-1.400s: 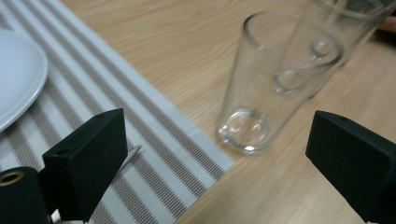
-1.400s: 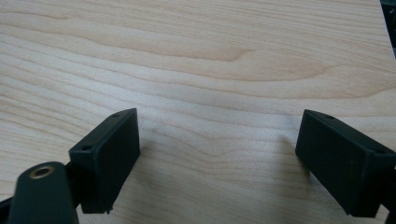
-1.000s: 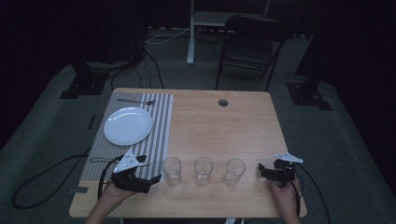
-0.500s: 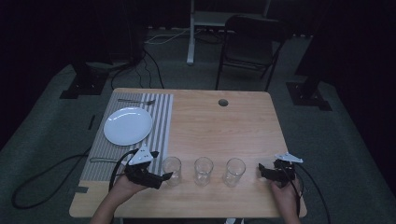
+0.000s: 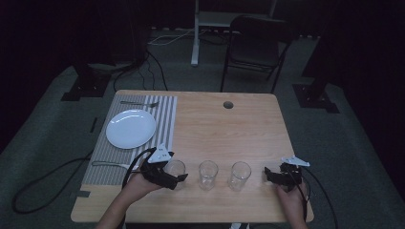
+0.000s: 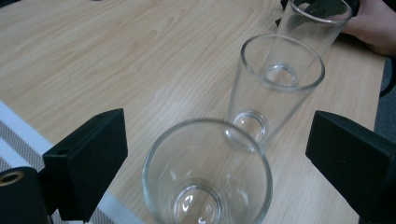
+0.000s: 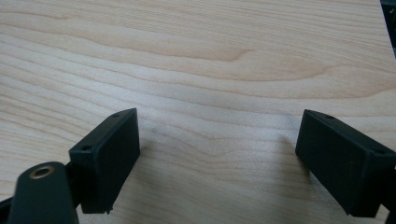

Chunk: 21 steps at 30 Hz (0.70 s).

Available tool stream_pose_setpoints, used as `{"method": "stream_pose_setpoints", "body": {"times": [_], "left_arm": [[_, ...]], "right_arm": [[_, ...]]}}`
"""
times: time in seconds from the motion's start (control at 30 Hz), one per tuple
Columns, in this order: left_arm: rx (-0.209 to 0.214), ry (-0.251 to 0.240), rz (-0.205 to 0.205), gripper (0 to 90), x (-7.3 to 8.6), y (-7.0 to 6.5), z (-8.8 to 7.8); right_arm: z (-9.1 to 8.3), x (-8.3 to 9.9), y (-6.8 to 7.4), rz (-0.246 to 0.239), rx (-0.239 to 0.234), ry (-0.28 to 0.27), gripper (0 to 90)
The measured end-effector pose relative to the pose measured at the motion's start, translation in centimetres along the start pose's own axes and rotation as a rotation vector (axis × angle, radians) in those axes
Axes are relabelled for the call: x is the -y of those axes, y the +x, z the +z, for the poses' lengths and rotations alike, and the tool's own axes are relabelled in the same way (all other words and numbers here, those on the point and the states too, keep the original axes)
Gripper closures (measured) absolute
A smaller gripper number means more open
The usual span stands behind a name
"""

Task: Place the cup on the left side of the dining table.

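The left gripper (image 6: 215, 154) stands open with its jaws either side of the nearest upright glass (image 6: 208, 175) in the row of three, while the right gripper (image 7: 219, 158) rests open over bare table (image 7: 196, 56).

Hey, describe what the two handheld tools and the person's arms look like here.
Both tools are black with two blocky, flat-faced jaws. The left tool and the right tool each carry a pale grey three-cornered plate on top and trail a black cable. A brass-coloured ring sits at the lower left corner of each tool's view. The forearms are bare, without sleeves.
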<state>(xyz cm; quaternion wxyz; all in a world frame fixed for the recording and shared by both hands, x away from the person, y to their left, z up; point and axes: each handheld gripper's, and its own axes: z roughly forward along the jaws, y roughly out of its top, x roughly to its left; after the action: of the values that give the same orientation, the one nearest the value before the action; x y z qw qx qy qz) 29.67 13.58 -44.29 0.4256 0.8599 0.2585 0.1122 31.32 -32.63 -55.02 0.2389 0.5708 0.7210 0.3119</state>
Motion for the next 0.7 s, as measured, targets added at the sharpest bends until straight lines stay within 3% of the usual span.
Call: {"method": "stream_pose_setpoints", "body": {"times": [0.37,0.7], "left_arm": [[0.033,0.045,0.051,6.0,-2.3,-1.3,2.1],[0.060,0.126,0.111,6.0,-4.1,-2.6,3.9]], "right_arm": [[0.0,0.0,0.0,0.000,0.000,-0.001,13.3],[0.0,0.0,0.0,0.000,-0.001,-0.001,13.3]]}}
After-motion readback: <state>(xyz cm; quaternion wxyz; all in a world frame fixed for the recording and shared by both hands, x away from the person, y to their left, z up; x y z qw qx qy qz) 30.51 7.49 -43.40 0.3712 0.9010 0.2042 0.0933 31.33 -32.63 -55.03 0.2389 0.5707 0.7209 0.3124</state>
